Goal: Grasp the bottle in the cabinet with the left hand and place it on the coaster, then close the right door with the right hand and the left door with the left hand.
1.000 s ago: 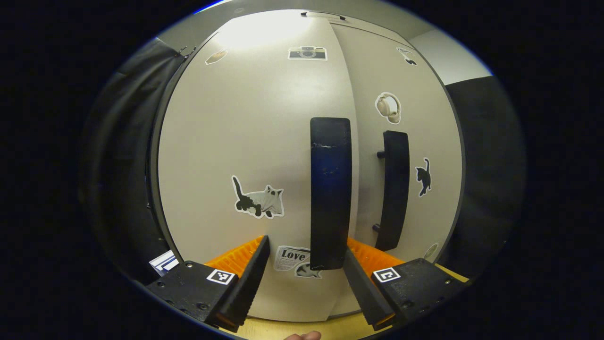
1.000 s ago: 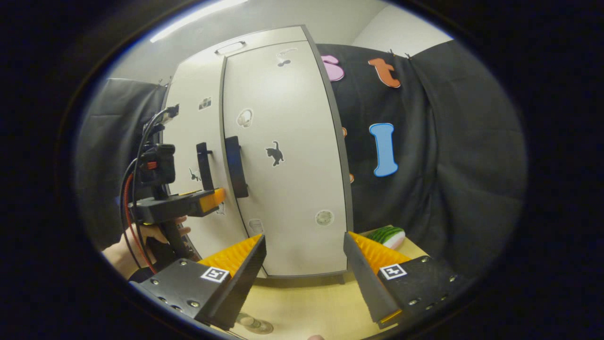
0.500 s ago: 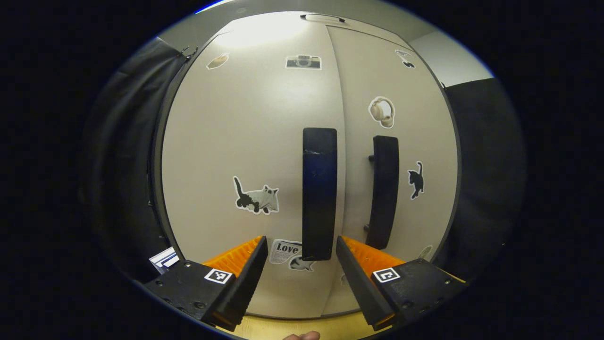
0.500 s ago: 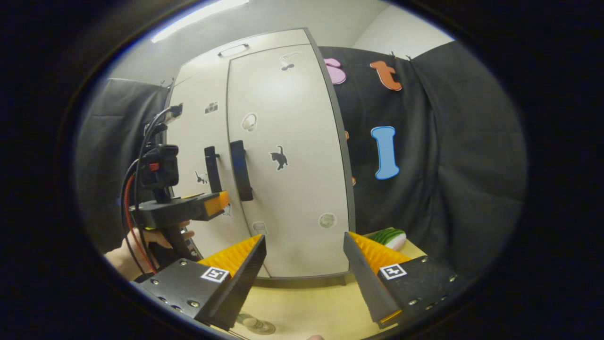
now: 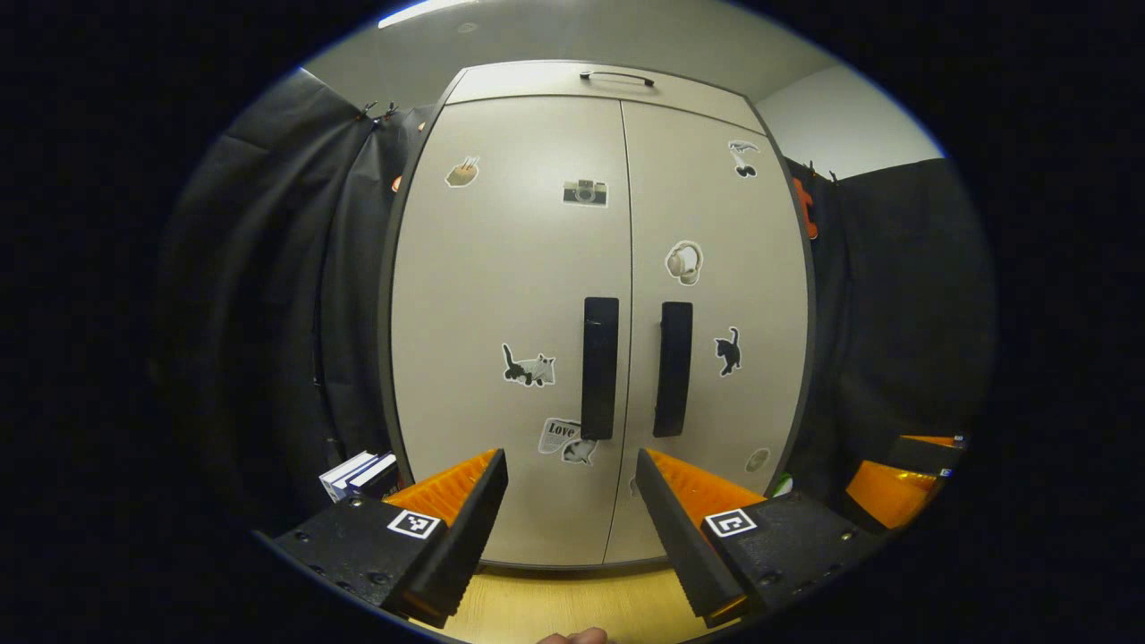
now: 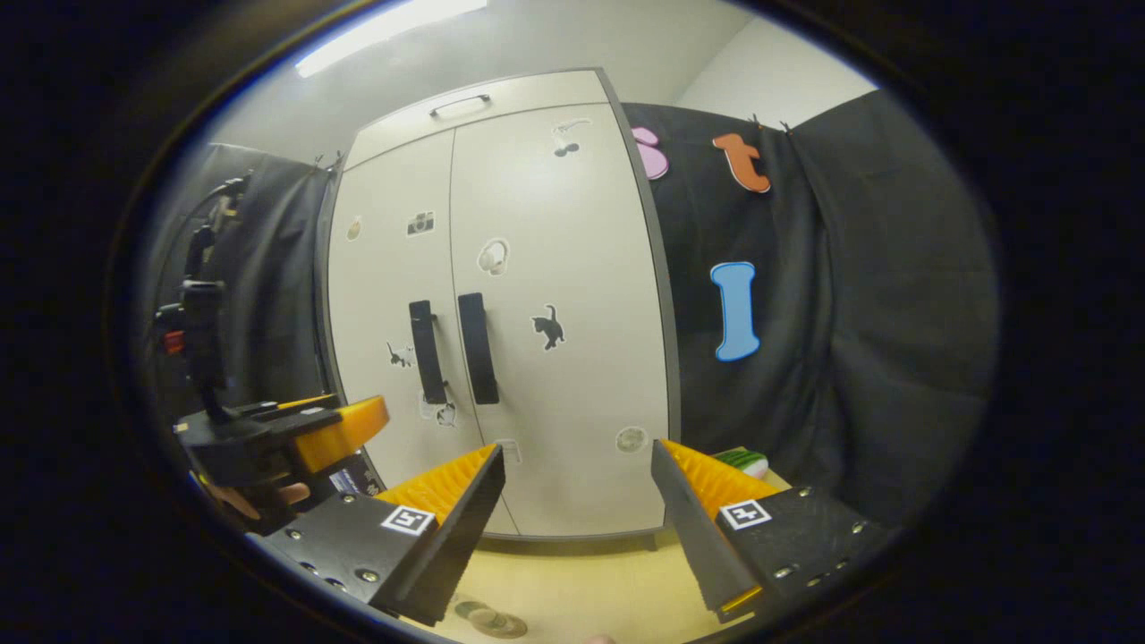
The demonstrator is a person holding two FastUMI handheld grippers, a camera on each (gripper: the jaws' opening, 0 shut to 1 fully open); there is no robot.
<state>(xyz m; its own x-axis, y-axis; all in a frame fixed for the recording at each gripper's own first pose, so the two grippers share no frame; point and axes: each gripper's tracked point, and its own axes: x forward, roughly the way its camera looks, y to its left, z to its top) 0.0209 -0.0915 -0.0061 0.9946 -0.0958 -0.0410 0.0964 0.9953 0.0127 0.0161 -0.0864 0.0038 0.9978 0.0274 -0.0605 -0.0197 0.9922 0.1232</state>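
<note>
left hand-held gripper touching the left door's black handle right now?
Apart. The right gripper view shows the left hand-held gripper well short of the cabinet's black bar handle, bare beige door between them.

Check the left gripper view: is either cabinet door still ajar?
No. The left door and right door lie flush, meeting along one thin seam, with their two black handles side by side.

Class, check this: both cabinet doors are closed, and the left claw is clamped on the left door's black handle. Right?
Not quite. Both doors are closed, but the left claw is open and clear of the left door's black handle, as the left gripper view shows.
</note>
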